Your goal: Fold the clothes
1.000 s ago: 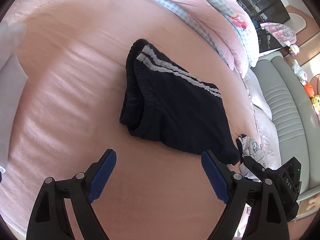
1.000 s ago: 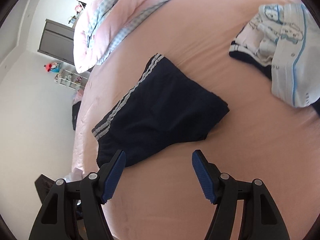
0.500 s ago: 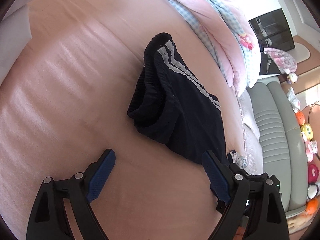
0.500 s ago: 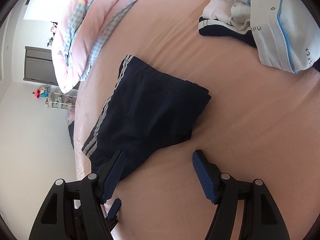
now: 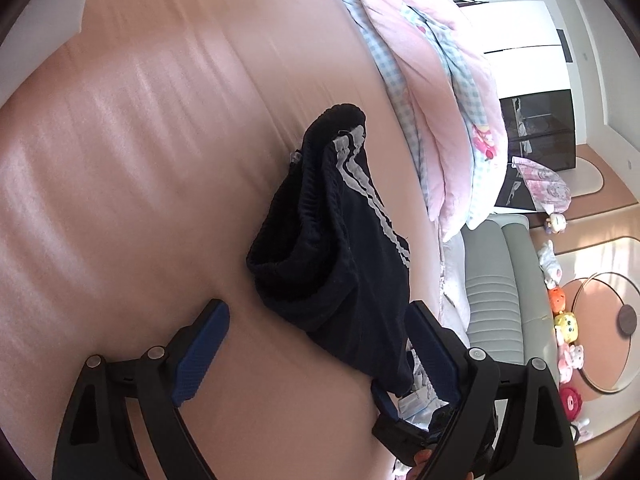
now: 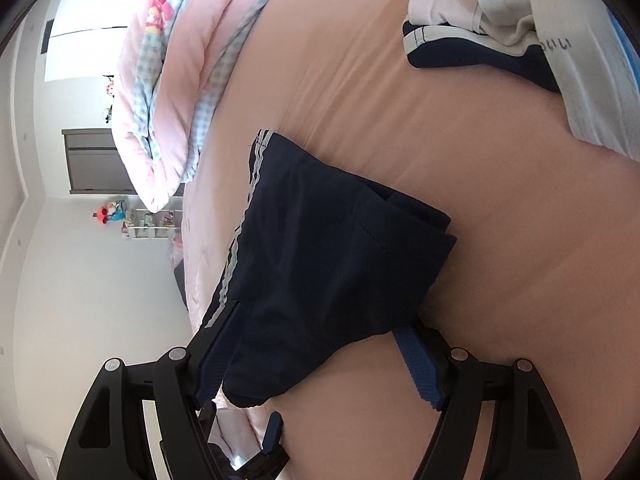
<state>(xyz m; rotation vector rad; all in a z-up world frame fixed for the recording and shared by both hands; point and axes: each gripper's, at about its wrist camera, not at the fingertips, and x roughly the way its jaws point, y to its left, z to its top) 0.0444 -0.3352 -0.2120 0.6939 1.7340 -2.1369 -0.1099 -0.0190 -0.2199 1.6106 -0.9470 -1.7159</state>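
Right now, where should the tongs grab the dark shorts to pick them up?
Probably grab the shorts at the near hem edge, coming in low along the bed from the near side. That edge already lies between the open right tongs, and the layers are stacked flat there. The bunched waistband is thicker and floppier.

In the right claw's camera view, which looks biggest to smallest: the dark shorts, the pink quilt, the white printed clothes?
1. Navy striped shorts, though nearest the camera.
2. Pink checked quilt and white printed clothes pile: too alike, both cropped.
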